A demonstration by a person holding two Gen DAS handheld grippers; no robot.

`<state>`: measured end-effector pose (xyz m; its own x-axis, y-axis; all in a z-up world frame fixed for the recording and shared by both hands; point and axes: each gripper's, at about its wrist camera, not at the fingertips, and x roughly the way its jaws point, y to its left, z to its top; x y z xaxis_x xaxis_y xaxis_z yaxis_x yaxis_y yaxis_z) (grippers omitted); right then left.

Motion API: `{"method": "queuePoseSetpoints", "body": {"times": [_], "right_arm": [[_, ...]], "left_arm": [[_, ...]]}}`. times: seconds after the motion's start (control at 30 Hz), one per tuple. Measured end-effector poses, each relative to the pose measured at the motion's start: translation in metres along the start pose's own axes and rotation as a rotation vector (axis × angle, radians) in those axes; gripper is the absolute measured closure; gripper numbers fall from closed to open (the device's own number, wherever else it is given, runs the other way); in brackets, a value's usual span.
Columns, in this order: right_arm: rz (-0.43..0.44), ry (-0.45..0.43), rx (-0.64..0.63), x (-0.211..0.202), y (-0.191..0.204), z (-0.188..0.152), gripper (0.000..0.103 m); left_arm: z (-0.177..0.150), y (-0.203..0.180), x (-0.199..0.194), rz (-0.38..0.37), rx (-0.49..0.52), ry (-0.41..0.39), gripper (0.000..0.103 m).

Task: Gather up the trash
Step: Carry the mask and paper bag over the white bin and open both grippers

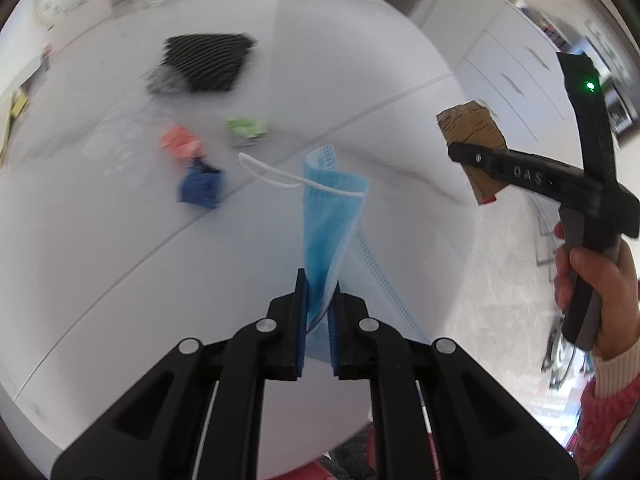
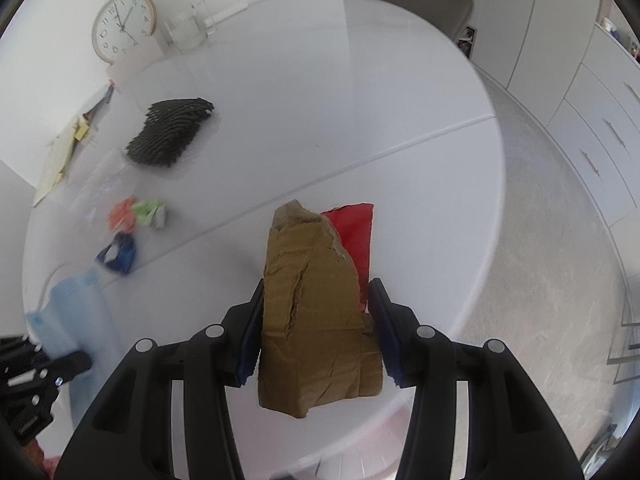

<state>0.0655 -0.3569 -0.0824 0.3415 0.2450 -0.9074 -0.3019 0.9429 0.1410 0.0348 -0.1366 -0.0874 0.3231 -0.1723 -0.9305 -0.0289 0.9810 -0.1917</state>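
Your left gripper [image 1: 318, 312] sits closest to the lens, its jaws nearly closed and pinching the lower folds of a blue face mask [image 1: 332, 216]. That mask rises from between the blue pads [image 1: 301, 328], and its white ear loop [image 1: 272, 174] arcs off to the left. Part of the mask also trails down past the right pad.

Your right gripper [image 2: 318, 328] has its jaws partly open, set to the width of a crumpled piece of brown cardboard [image 2: 312, 304] clamped between them. A red scrap [image 2: 356, 236] shows directly behind the cardboard; whether it is held too cannot be determined. Seen from the left wrist view, this gripper is lifted clear of the table near its right edge, with your right hand [image 1: 600, 280] on the handle.

On the white round table [image 2: 320, 100], remaining trash lies toward the left edge: an orange wrapper [image 1: 180, 142], a green wrapper [image 1: 246, 128] and a blue wrapper [image 1: 200, 188] grouped near one another, with clear plastic film [image 1: 116, 140] just beside them. A black ribbed piece [image 2: 170, 134] sits farther back, apart from the wrappers.

At the far left edge a wall clock [image 2: 122, 26] leans against the wall, and a clear glass container [image 2: 188, 28] stands beside it.
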Motion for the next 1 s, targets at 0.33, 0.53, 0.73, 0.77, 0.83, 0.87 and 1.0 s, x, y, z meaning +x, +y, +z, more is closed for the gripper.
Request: {"method": "queuePoseSetpoints", "body": {"times": [0.33,0.53,0.73,0.77,0.83,0.87,1.0], "right_arm": [[-0.045,-0.011,0.081,-0.079,-0.053,-0.106,0.053],[-0.034,0.007,0.142,-0.097,-0.081,-0.160,0.053],[-0.016,-0.004,0.146,-0.108,-0.087,-0.185,0.053],[-0.014,-0.005,0.142,-0.109,-0.087,-0.186,0.053],[-0.009,-0.008,0.134,-0.111,-0.087,-0.189,0.052],[-0.006,-0.010,0.130,-0.111,-0.087,-0.189,0.052],[0.007,-0.010,0.117,-0.111,-0.084,-0.191,0.052]], "left_arm": [[-0.029,-0.109,0.010,-0.104,0.171,0.050,0.094],[-0.047,-0.147,0.038,-0.111,0.190,0.144,0.094],[-0.055,-0.166,0.048,-0.089,0.176,0.184,0.069],[-0.055,-0.166,0.048,-0.081,0.174,0.181,0.056],[-0.057,-0.168,0.047,-0.067,0.168,0.173,0.050],[-0.057,-0.170,0.047,-0.066,0.167,0.171,0.047],[-0.060,-0.173,0.039,-0.039,0.150,0.154,0.032]]}}
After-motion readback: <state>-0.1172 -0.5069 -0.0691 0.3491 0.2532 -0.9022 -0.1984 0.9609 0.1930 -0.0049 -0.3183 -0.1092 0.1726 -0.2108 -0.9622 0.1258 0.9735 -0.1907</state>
